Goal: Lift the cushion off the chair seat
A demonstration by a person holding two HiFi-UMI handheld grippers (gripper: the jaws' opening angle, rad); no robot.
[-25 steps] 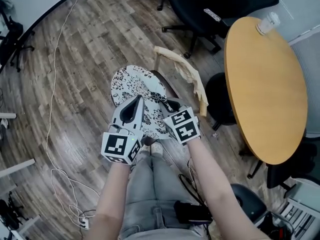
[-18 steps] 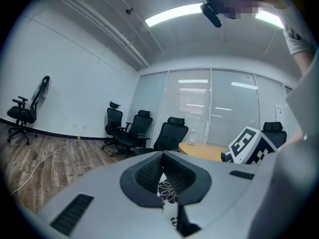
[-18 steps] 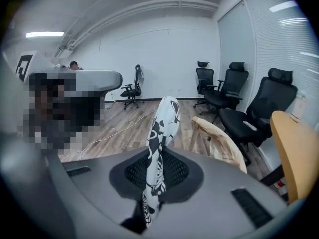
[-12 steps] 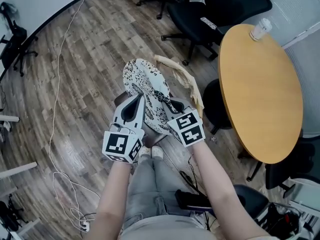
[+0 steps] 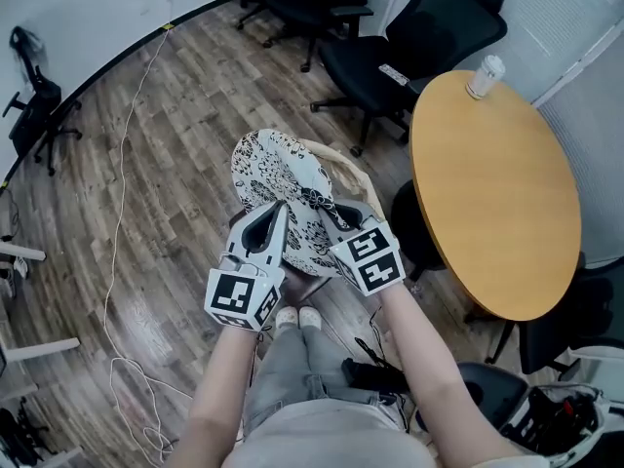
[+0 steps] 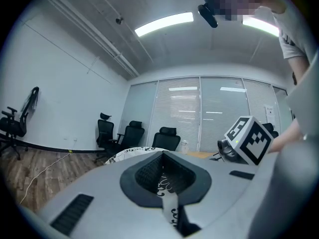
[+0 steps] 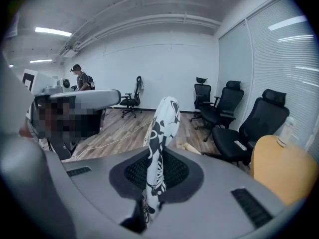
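Observation:
A round cushion with a black-and-white flower print hangs tilted in the air, above the wooden chair whose pale backrest shows behind it. My left gripper is shut on the cushion's near edge, and my right gripper is shut on the edge beside it. In the left gripper view the printed fabric is pinched in the left gripper. In the right gripper view the cushion rises edge-on out of the right gripper. The chair seat is mostly hidden under the cushion and grippers.
A round orange table with a bottle stands to the right, a black stool beside it. Black office chairs stand behind. A white cable runs over the wooden floor at the left. My legs are below the grippers.
Both grippers have risen with the cushion. It lay flat on the seat a second ago and now hangs tilted well above it.

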